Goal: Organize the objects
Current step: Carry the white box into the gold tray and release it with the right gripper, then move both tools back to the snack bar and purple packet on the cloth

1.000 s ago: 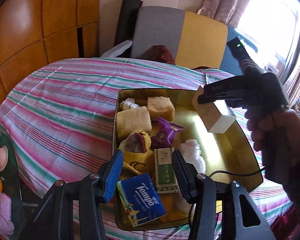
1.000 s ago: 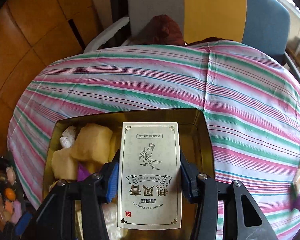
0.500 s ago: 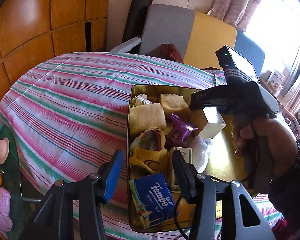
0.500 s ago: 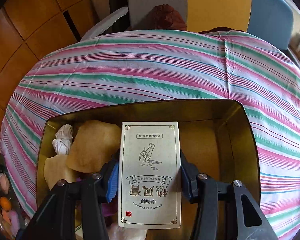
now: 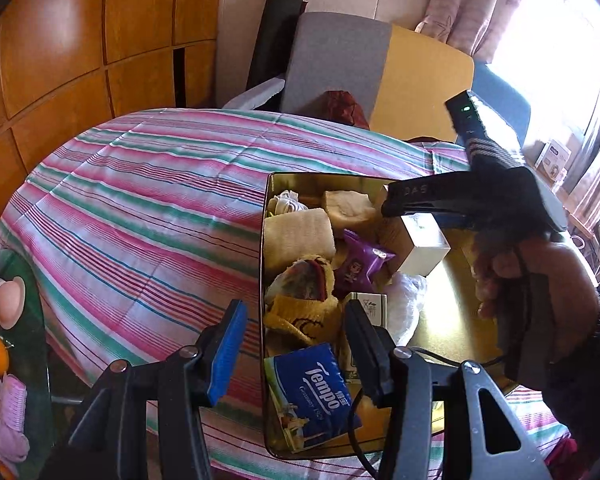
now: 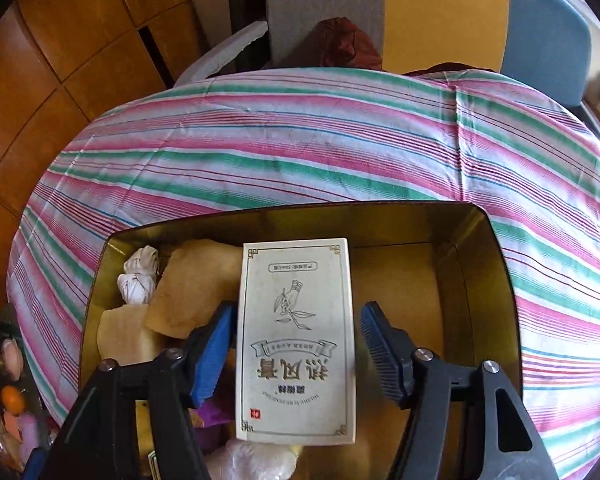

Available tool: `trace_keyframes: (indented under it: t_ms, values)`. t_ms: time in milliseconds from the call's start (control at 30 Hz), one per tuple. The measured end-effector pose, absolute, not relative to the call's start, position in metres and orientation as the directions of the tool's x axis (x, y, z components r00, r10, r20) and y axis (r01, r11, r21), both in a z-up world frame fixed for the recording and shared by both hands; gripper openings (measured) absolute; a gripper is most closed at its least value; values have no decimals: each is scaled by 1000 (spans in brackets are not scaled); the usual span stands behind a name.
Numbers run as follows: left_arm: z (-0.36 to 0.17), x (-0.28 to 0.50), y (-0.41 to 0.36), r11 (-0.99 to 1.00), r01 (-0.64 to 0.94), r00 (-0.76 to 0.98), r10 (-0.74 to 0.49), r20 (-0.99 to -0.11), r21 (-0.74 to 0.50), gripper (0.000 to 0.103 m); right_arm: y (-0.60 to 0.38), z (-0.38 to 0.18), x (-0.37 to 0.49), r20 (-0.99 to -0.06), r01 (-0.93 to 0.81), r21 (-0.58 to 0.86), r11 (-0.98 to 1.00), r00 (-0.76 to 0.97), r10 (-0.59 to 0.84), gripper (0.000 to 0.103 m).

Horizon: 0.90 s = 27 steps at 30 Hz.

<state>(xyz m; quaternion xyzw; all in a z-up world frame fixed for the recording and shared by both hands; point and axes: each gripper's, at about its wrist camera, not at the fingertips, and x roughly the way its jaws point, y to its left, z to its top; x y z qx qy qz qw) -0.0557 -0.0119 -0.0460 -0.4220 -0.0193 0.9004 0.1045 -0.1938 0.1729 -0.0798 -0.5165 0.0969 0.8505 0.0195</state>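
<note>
The right tool (image 6: 296, 344) is opening around the white carton (image 6: 296, 340), which sits over the gold tin (image 6: 476, 264) on the striped counter (image 6: 300, 152); pads look clear of it; light, stiff cardboard, best pinched across its long sides; the left tool (image 5: 296, 344) hovers spread, empty.

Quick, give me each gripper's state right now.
Left gripper: open, holding nothing.
Right gripper: jaws opening, pads off the cream rectangular cardboard box between them, over the gold metal tin.
</note>
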Motion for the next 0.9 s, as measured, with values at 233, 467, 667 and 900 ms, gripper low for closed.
trace_keyframes:
  t_ms: [233, 467, 667, 900]
  values:
    - [-41, -50, -11, -977, -179, -632, 204, -748, -115, 51, 190, -58, -169, -860, -132, 188, -973, -501, -98, 79]
    - [-34, -43, -4, -973, -205, -642, 218, -735, -109, 51, 217, -31, -128, -828, -126, 240, -962, -544, -136, 85]
    - [-27, -37, 8, -965, -241, -645, 238, -726, -102, 51, 251, -9, -86, -797, -130, 268, -954, -586, -144, 88]
    - [-23, -30, 30, -951, -297, -632, 265, -728, -87, 51, 316, 6, -36, -770, -203, 270, -941, -633, -84, 90]
